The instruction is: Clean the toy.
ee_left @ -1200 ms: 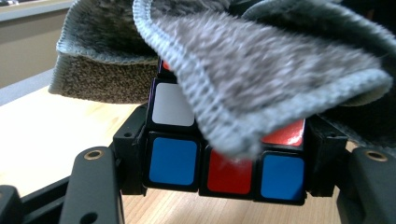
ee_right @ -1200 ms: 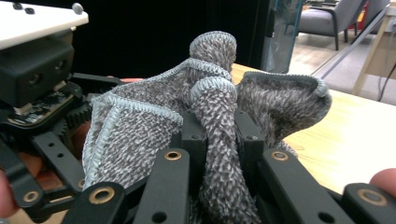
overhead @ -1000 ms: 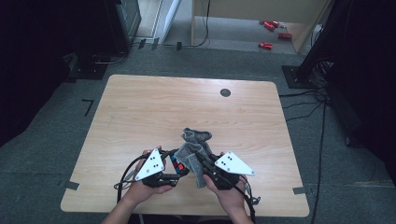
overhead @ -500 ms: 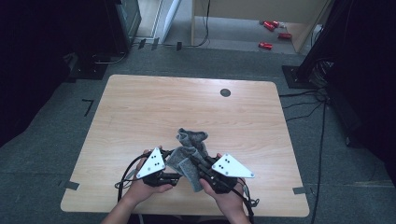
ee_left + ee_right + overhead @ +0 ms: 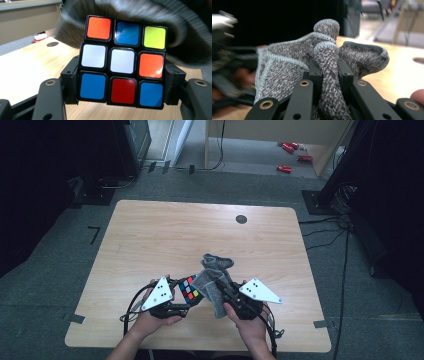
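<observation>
A scrambled Rubik's cube (image 5: pixel 189 289) (image 5: pixel 122 60) is clamped between the jaws of my left gripper (image 5: pixel 186 296) (image 5: pixel 122 86), just above the near part of the wooden table (image 5: pixel 165 235). A grey knitted cloth (image 5: pixel 216 279) (image 5: pixel 317 65) is pinched in my right gripper (image 5: pixel 224 292) (image 5: pixel 329 72), which is shut on a bunched fold of it. The cloth hangs against the cube's right side and rises above it. In the left gripper view the cloth is a blur behind the cube.
A round dark grommet (image 5: pixel 241 219) sits near the table's far edge. Red objects (image 5: pixel 292 156) lie on the floor beyond the table. Cables (image 5: pixel 320 232) run along the floor at the right. Dark stands flank the table.
My right gripper has shifted slightly with the cloth, rubbing it against the cube. The left gripper and cube have stayed in place.
</observation>
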A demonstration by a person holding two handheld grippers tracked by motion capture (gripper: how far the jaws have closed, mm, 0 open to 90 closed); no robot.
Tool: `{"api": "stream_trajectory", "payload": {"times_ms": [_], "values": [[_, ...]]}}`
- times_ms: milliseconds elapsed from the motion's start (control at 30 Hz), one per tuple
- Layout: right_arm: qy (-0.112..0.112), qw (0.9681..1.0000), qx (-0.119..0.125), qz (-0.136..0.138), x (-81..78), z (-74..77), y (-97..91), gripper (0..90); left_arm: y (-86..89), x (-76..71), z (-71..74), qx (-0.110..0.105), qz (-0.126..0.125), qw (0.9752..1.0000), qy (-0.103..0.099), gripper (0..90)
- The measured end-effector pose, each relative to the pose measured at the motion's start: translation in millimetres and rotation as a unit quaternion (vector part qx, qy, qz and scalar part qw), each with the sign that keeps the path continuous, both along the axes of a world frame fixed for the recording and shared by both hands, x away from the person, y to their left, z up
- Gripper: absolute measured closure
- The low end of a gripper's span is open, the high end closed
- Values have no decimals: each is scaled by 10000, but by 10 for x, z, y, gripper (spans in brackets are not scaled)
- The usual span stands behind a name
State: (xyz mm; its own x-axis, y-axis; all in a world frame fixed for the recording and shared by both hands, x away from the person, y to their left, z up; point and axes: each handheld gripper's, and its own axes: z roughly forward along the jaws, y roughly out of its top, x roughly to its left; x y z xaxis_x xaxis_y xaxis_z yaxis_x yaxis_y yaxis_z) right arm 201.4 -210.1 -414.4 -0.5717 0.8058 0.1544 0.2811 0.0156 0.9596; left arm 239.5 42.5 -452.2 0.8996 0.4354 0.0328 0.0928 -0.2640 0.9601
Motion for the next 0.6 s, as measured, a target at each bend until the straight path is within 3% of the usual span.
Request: {"api": "stream_trajectory", "payload": {"times_ms": [33, 67, 133, 200, 267, 433, 533, 600], "values": [[0, 10000, 0, 0, 0, 0, 0, 789, 0, 0, 0, 0, 0, 10000, 0, 341], [-210, 9995, -11, 220, -69, 53, 75, 788, -41, -30, 6, 54, -52, 10000, -65, 341], [-377, 9983, -133, 428, -110, 65, 151, 787, -58, -57, 21, 61, -92, 9999, -120, 341], [-393, 9979, -313, 417, -110, 18, 199, 787, -52, -65, 37, 112, -31, 9998, -167, 341], [-285, 9987, -177, 372, -70, -39, 161, 788, -31, -57, 40, 73, -10, 9999, -146, 341], [191, 9993, -294, -89, 79, -152, -7, 790, 14, -17, 61, -251, -36, 9997, 4, 341], [275, 9994, -119, -147, 98, -152, -53, 790, 16, 11, 22, -46, 57, 10000, 7, 341], [161, 9998, -88, -86, 63, -95, -31, 791, 2, 34, -34, 101, 122, 9998, 82, 341]]}}
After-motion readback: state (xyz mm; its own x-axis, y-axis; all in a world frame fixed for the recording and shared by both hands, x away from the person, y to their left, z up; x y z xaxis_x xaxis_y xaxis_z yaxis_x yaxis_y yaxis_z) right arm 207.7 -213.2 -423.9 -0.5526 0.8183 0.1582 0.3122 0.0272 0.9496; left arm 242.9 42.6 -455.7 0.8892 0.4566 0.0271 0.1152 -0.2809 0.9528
